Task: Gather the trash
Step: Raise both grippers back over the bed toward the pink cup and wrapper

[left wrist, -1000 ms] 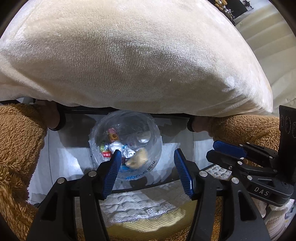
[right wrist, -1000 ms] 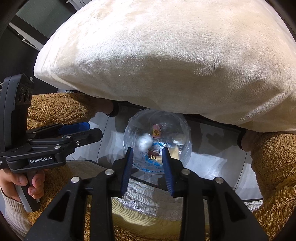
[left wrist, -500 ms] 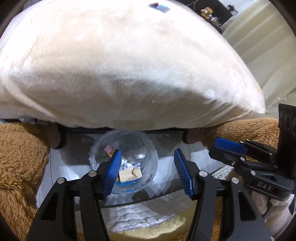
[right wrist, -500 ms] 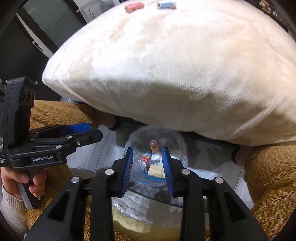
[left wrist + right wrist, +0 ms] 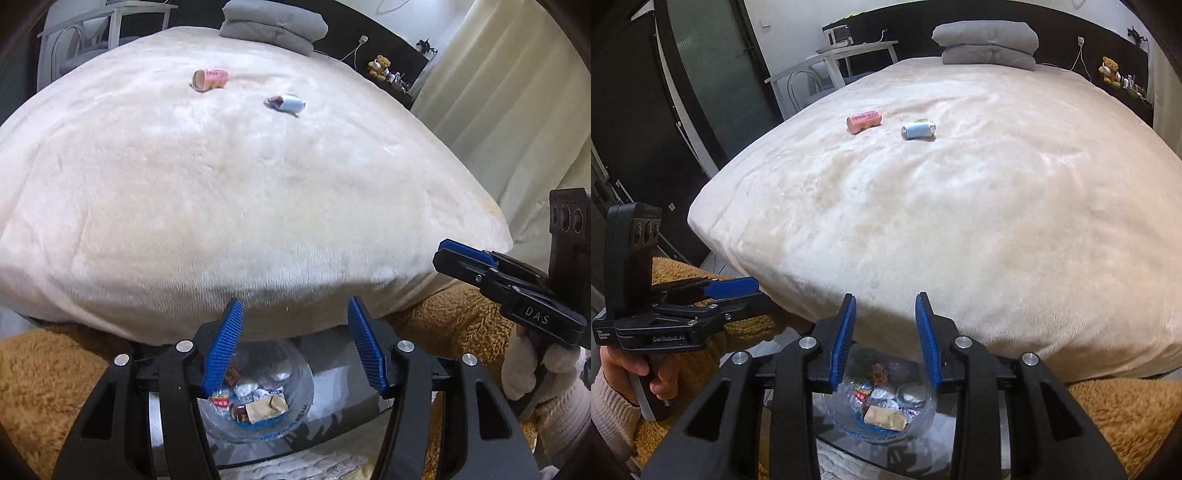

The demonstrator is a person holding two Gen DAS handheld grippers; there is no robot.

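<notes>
Risk lay in reach: both the left gripper (image 5: 295, 345) and right gripper (image 5: 885, 338), jaws apart and empty, hung over the clear plastic trash bowl (image 5: 882, 406), well short of the crushed pink can (image 5: 864, 120) and pale blue can (image 5: 918, 130) on the soft cream plush bed (image 5: 960, 206), where either might have rolled from a pinch.

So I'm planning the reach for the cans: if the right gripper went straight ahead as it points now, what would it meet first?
Probably the near edge of the cream blanket, short of the pink can and blue can; depth is unclear.

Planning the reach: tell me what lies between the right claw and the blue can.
Only bare cream blanket between the right claw and the blue can, seen in the right wrist view.
</notes>
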